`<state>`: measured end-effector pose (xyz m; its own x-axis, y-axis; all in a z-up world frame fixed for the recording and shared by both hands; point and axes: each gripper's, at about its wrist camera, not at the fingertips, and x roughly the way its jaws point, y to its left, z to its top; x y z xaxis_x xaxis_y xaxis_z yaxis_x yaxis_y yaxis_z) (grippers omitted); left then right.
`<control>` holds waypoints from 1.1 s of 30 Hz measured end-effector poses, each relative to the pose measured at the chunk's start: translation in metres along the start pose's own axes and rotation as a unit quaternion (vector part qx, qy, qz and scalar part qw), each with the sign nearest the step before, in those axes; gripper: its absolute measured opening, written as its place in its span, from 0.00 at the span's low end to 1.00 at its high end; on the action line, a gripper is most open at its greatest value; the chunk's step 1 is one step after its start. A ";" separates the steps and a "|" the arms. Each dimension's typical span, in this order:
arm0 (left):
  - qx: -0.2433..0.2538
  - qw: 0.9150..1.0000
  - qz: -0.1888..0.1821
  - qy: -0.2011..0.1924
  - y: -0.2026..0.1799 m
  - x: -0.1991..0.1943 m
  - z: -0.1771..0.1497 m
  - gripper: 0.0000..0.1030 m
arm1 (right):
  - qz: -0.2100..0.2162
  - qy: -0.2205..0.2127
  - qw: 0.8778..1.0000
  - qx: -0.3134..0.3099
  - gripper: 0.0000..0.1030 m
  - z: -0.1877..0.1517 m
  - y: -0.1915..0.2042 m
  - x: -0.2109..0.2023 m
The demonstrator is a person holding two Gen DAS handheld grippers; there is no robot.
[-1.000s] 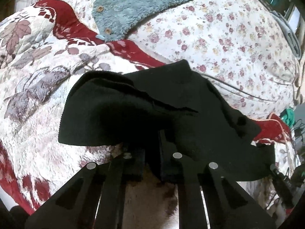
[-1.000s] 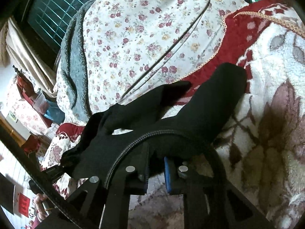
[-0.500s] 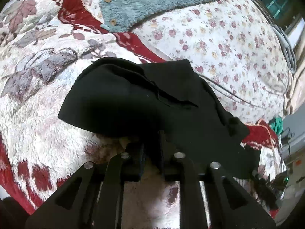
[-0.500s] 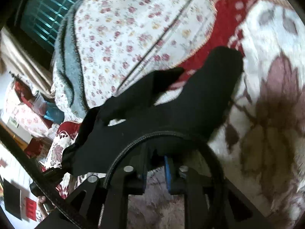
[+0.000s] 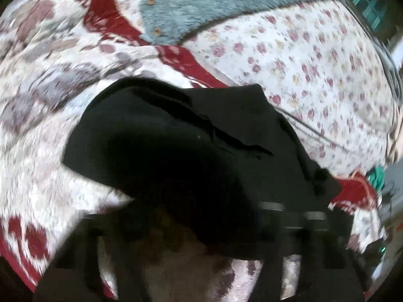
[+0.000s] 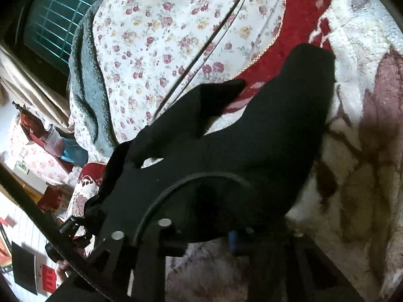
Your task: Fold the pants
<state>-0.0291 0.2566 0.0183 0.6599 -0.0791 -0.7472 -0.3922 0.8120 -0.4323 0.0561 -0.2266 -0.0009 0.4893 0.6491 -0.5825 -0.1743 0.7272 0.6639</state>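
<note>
The black pants (image 5: 191,151) lie bunched on a red and white flowered blanket (image 5: 37,130). In the left wrist view the near cloth edge drapes over my left gripper (image 5: 209,229), which is blurred; its jaws are hidden under the cloth. In the right wrist view the pants (image 6: 264,138) stretch away up and right, one leg end near the red border. My right gripper (image 6: 221,231) is shut on the near edge of the pants, cloth covering its tips.
A grey fleece garment with buttons (image 5: 201,7) lies at the far side. A rose-print sheet (image 5: 314,75) covers the bed to the right, crossed by a thin dark cable (image 6: 201,52). A barred window (image 6: 58,32) is behind.
The left view has turned blurred and the pants now cover more of the left gripper's fingers. The right gripper has pulled the cloth edge closer and lower over its tips.
</note>
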 end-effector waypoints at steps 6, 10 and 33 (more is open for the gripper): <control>0.024 1.000 -0.014 -0.015 -0.006 -0.015 0.010 0.10 | 0.012 -0.006 1.000 -0.009 0.10 -0.001 0.012 -0.015; 0.031 0.998 -0.019 -0.046 -0.003 -0.047 0.022 0.09 | 0.037 0.004 0.999 -0.019 0.09 -0.006 0.031 -0.023; 0.104 0.986 0.099 -0.080 0.019 -0.127 -0.014 0.29 | -0.024 -0.010 1.000 -0.006 0.36 -0.004 0.009 -0.091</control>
<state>-0.1289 0.2744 0.0978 0.6830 0.1716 -0.7100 -0.3950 0.9044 -0.1614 0.0063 -0.2784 0.0566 0.5138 0.6088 -0.6044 -0.1597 0.7601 0.6299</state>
